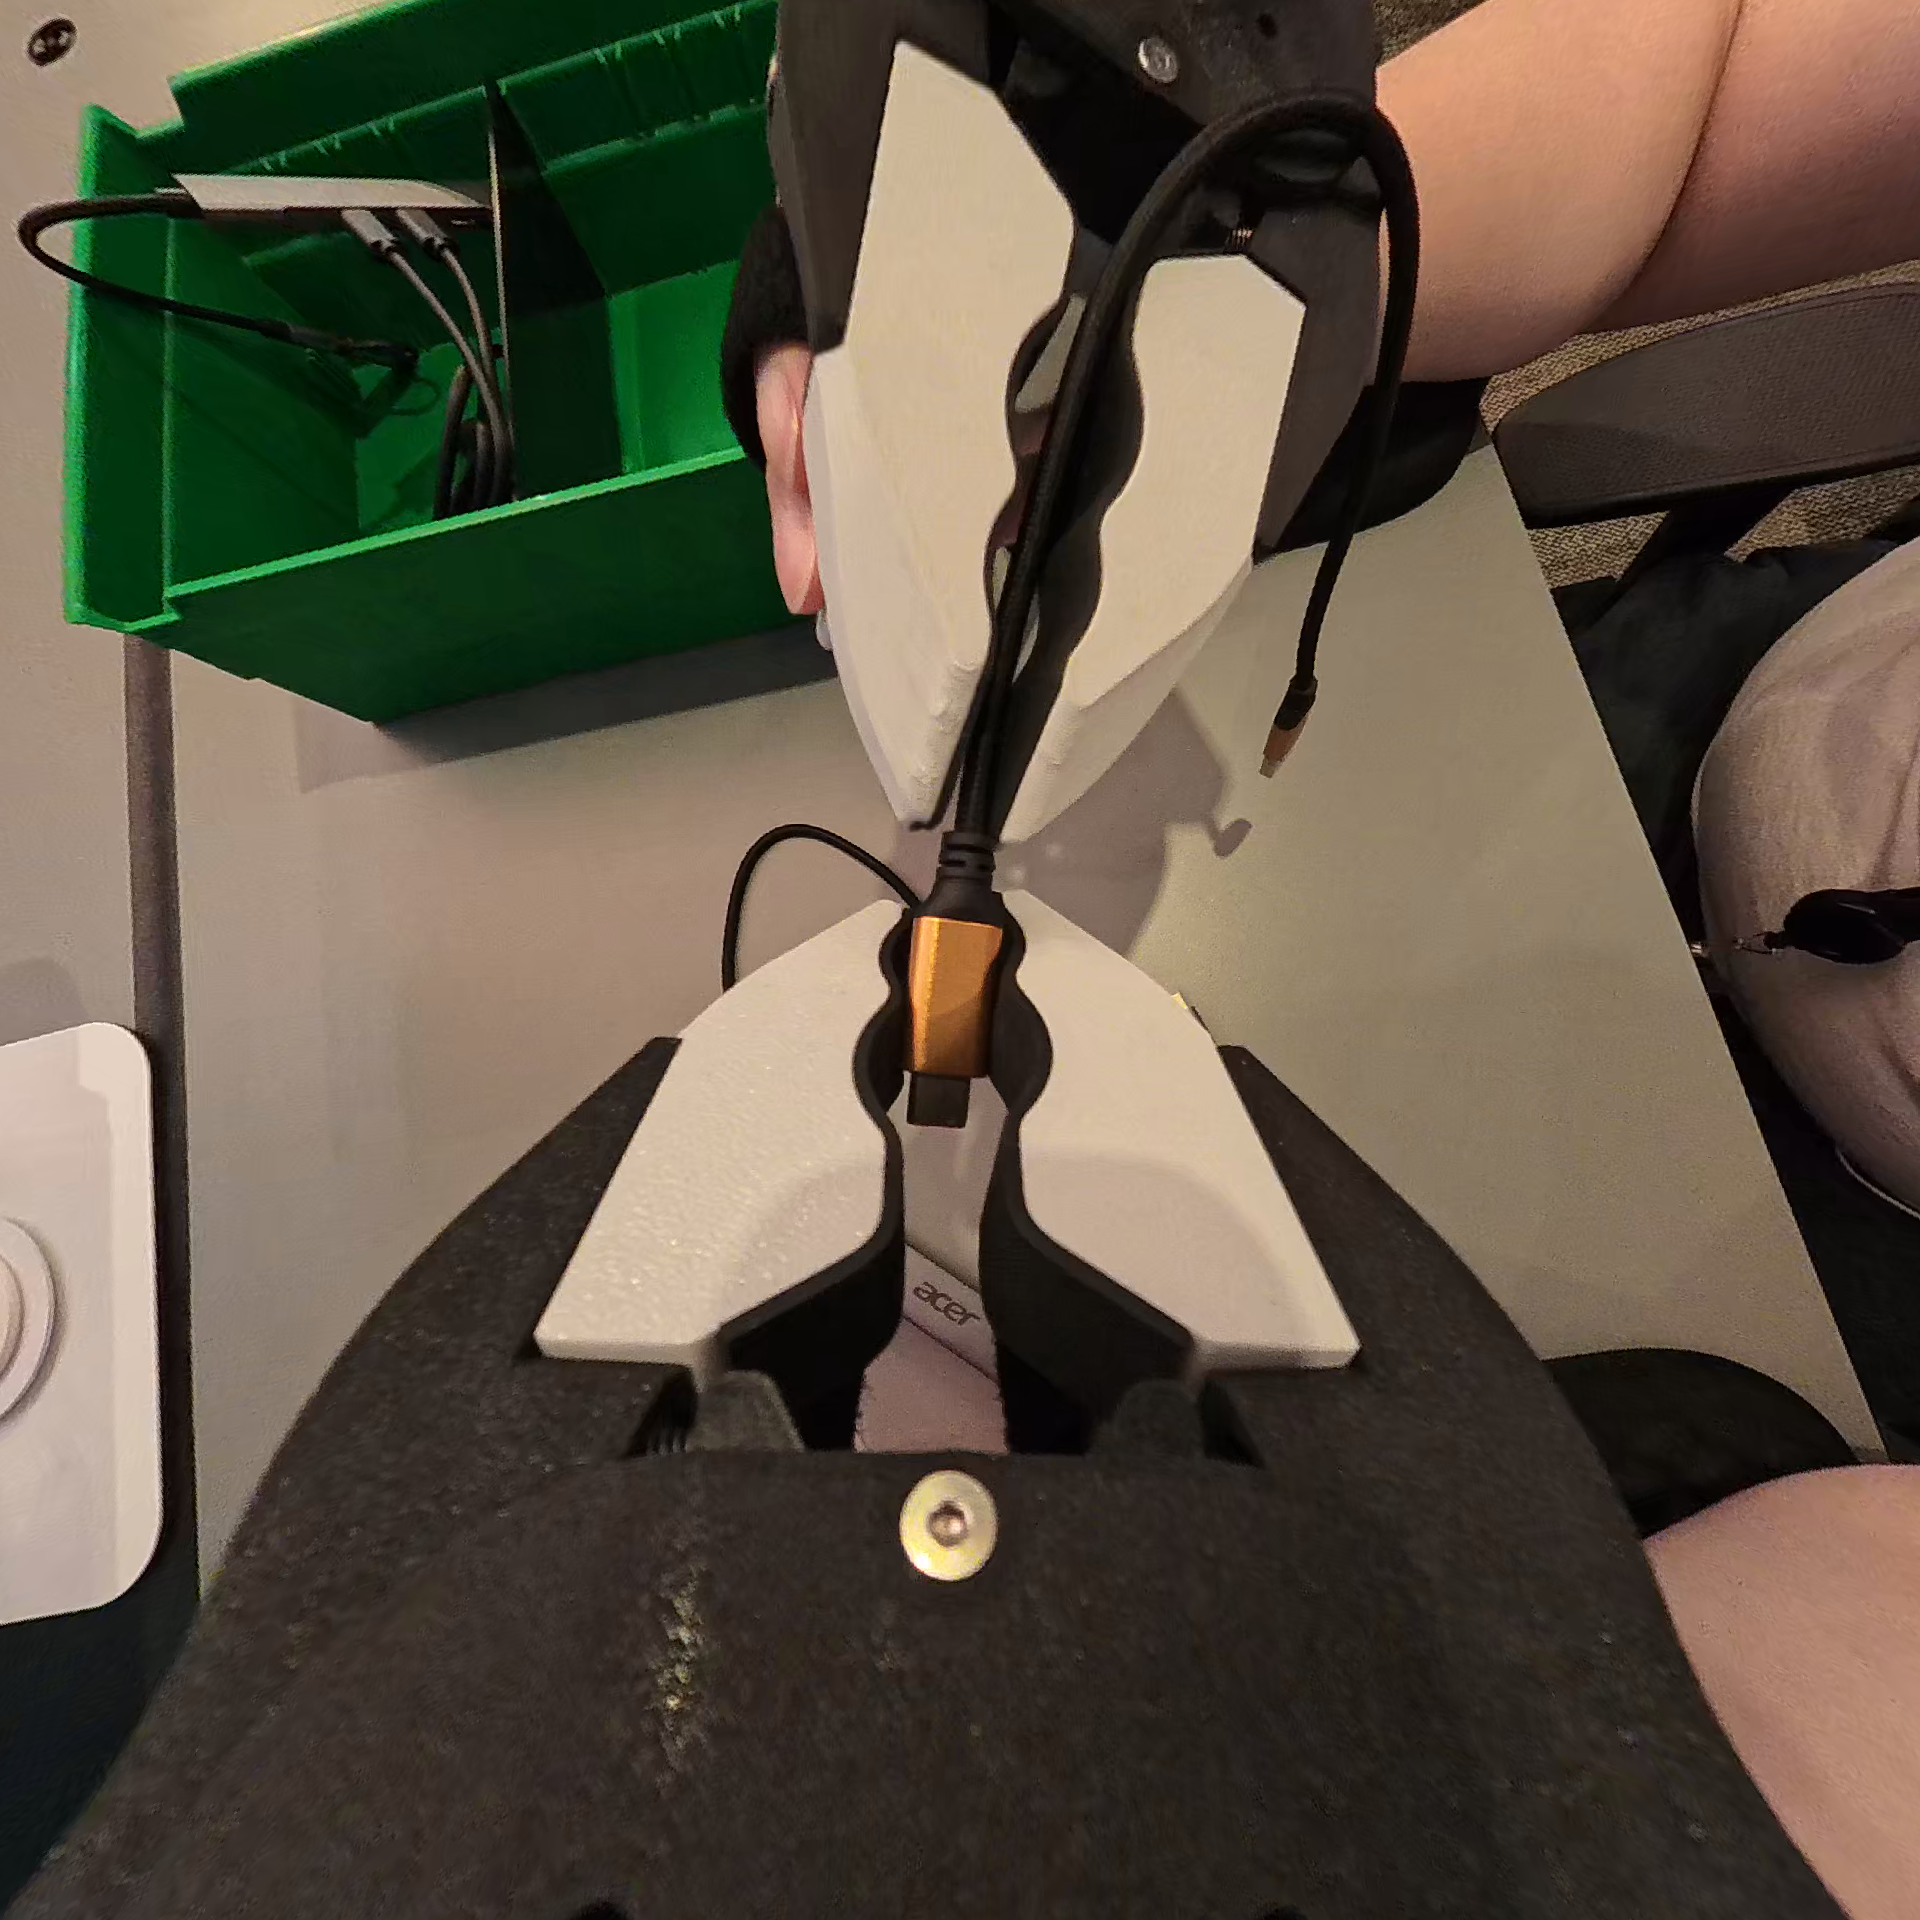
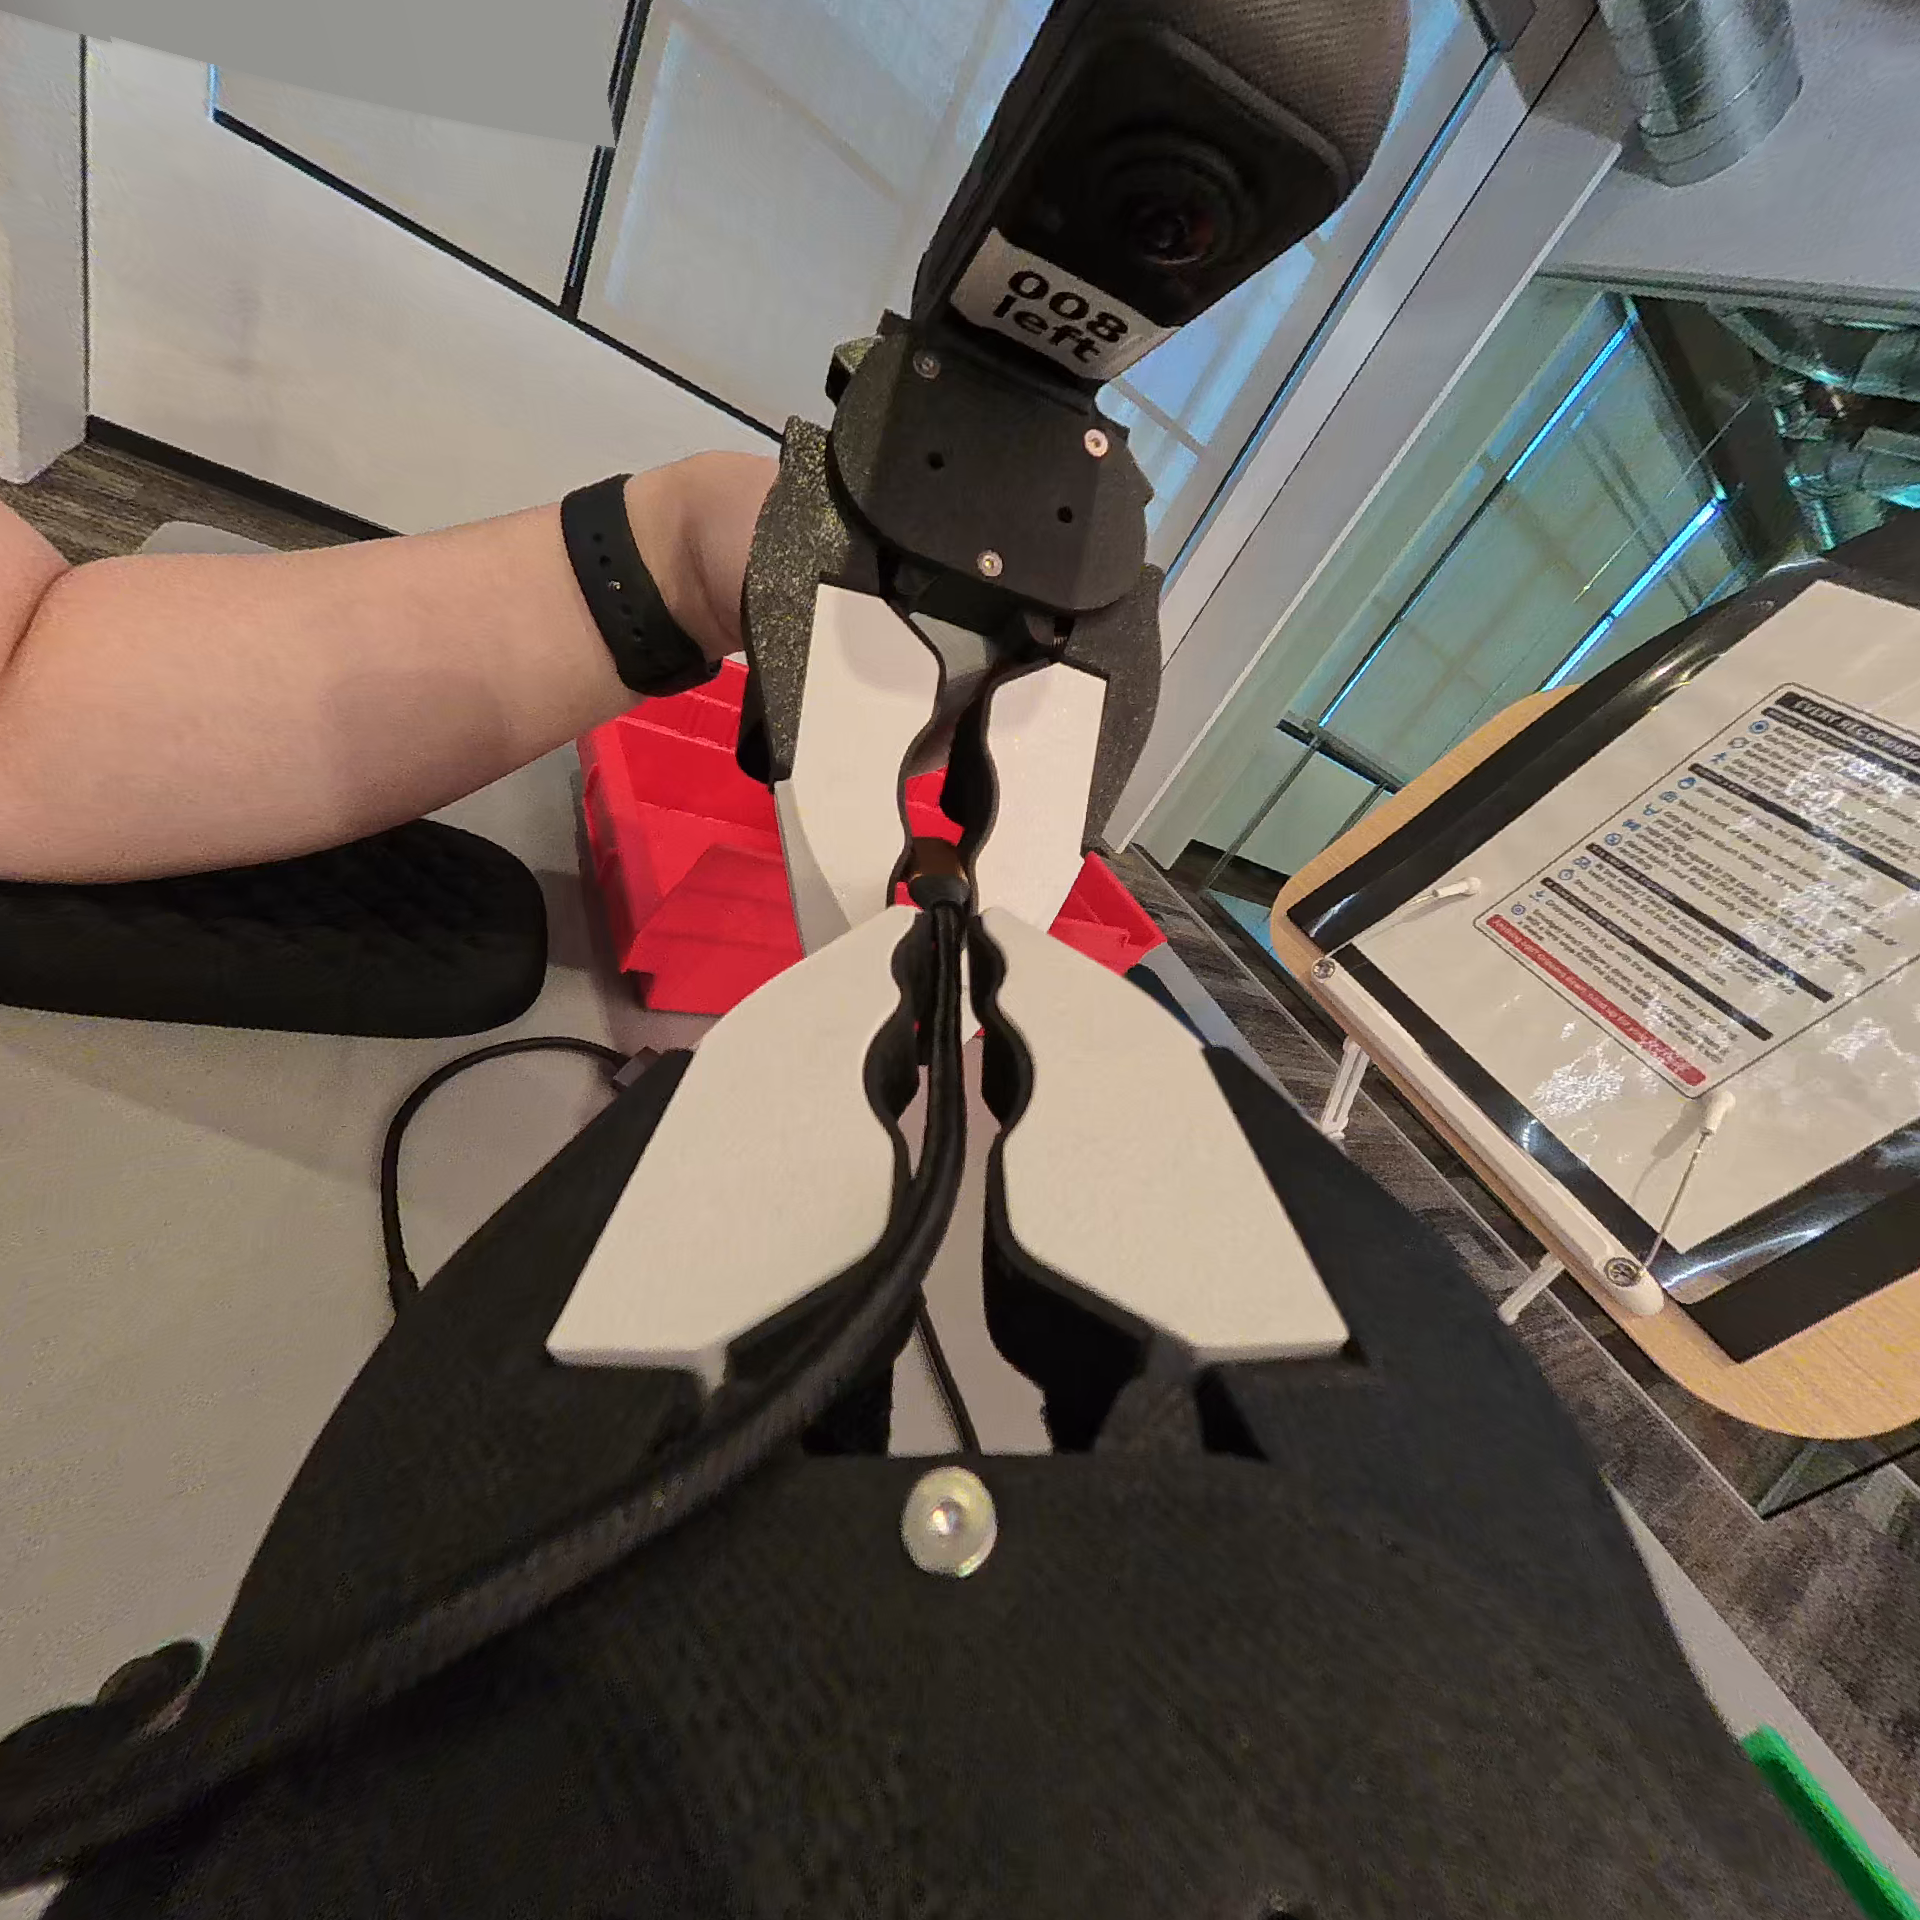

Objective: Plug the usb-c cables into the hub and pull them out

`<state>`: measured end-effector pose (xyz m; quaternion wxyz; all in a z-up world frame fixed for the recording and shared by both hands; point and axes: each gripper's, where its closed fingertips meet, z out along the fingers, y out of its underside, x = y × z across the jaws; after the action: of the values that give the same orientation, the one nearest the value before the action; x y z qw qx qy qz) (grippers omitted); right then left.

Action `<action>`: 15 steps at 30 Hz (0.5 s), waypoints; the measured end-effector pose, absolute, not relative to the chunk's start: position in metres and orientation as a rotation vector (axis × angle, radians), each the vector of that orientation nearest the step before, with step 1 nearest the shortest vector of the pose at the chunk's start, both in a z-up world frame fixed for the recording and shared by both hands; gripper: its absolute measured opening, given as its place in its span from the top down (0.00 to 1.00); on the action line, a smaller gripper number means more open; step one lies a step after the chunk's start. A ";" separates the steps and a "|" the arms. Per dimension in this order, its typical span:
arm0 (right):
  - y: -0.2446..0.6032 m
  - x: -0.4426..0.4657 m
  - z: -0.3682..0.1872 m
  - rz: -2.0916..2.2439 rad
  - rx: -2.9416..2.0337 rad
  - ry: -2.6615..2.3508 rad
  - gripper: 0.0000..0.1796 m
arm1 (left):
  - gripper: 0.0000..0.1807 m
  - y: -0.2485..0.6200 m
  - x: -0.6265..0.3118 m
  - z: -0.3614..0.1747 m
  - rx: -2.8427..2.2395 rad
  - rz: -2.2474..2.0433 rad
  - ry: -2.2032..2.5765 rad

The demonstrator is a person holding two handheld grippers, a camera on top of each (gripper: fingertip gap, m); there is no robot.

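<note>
My left gripper (image 1: 951, 935) is shut on the gold-sleeved plug (image 1: 954, 997) of a black braided USB-C cable (image 1: 1039, 540), its connector tip pointing back at the camera. My right gripper (image 1: 971, 821) meets it from above, tip to tip, shut on the same cable just behind the plug. The cable loops up and its other gold plug (image 1: 1288, 727) hangs free. In the right wrist view my right gripper (image 2: 951, 925) clamps the cable (image 2: 940, 1049), facing the left gripper (image 2: 935, 862). The silver hub (image 1: 312, 203) lies in the green bin (image 1: 416, 613) with two grey cables plugged in.
A red bin (image 2: 686, 831) stands behind the left gripper. A thin black cable (image 1: 748, 894) lies on the grey table. A white pad (image 1: 73, 1299) sits at the left edge. A tilted laminated sheet on a stand (image 2: 1662, 935) is to the right. The table edge (image 1: 1621, 727) runs diagonally. Left and right tips are no more than a few centimetres apart.
</note>
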<state>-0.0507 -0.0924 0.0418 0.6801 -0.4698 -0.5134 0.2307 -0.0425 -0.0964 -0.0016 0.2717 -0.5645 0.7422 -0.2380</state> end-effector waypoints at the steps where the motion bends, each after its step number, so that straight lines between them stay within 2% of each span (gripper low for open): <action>1: -0.092 -0.051 0.041 0.520 -1.059 -1.155 0.96 | 0.94 -0.096 -0.042 -0.002 -1.521 -0.638 2.001; 14: -0.097 -0.049 0.037 0.479 -1.076 -1.216 0.97 | 0.94 -0.101 -0.041 -0.007 -1.545 -0.668 2.022; 15: -0.098 -0.050 0.040 0.478 -1.074 -1.213 0.97 | 0.91 -0.101 -0.043 -0.006 -1.554 -0.666 2.017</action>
<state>-0.0495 -0.0978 0.0398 0.6640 -0.4754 -0.5370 0.2115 -0.0431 -0.1006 -0.0060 0.2521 -0.5715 0.7415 -0.2449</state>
